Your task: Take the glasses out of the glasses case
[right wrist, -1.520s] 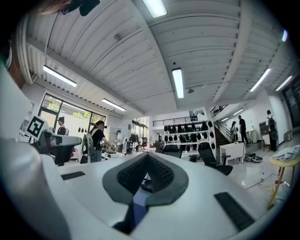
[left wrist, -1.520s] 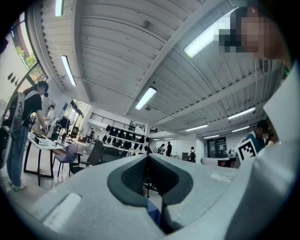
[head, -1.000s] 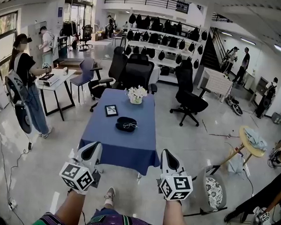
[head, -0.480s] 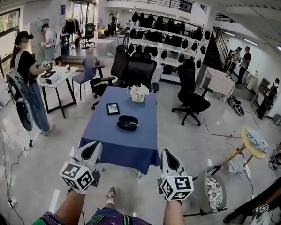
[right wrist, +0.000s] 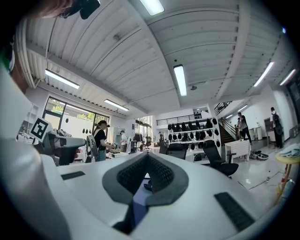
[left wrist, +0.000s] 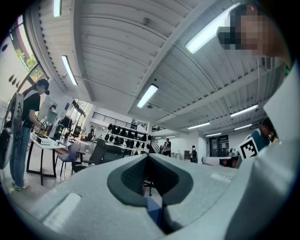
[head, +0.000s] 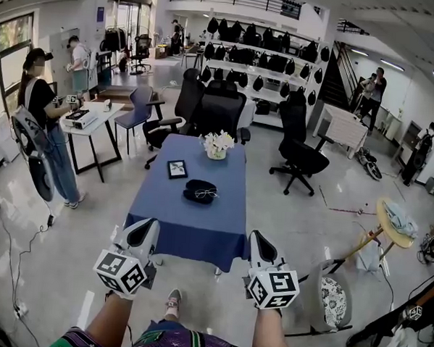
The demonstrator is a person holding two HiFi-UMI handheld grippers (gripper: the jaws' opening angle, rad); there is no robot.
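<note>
Facing the blue surface (head: 189, 222), you held the left claw (head: 146, 227) and right claw (head: 260, 240) clenched and empty, low in frame. The glasses (head: 204, 194) lay on the glasses case (head: 193, 187), mid-frame.

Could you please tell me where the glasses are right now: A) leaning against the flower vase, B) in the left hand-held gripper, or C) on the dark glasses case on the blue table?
C: the glasses lie on top of the dark glasses case, near the middle of the blue-covered table.
</note>
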